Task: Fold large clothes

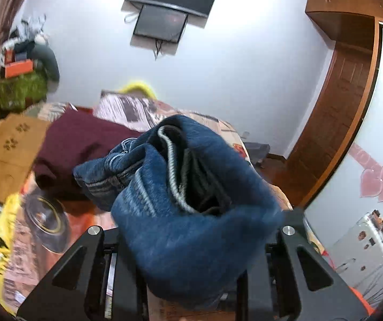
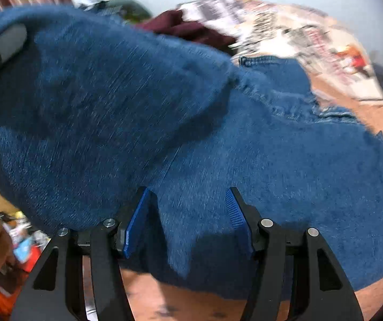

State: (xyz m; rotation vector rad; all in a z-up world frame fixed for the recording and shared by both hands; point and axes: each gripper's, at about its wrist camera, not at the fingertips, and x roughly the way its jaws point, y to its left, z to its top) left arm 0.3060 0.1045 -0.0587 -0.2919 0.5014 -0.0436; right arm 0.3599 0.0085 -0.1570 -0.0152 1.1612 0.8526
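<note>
A large blue knitted sweater (image 1: 191, 240) hangs bunched over my left gripper (image 1: 191, 272) and hides its fingers; the cloth seems to be held there, lifted above the bed. In the right wrist view the same sweater (image 2: 137, 107) fills most of the frame. My right gripper (image 2: 188, 214) has its blue pads (image 2: 135, 222) spread apart, with a fold of the sweater lying between them. A dark red garment (image 1: 79, 144) lies on the bed behind.
The bed (image 1: 218, 125) has a patterned cover, a pillow (image 1: 127, 107) and a clear bowl-like object (image 1: 46, 222) at the left. A brown mat (image 1: 6, 149) lies left. A wooden door (image 1: 333, 112) stands right. Wooden floor (image 2: 373, 112) shows beside the bed.
</note>
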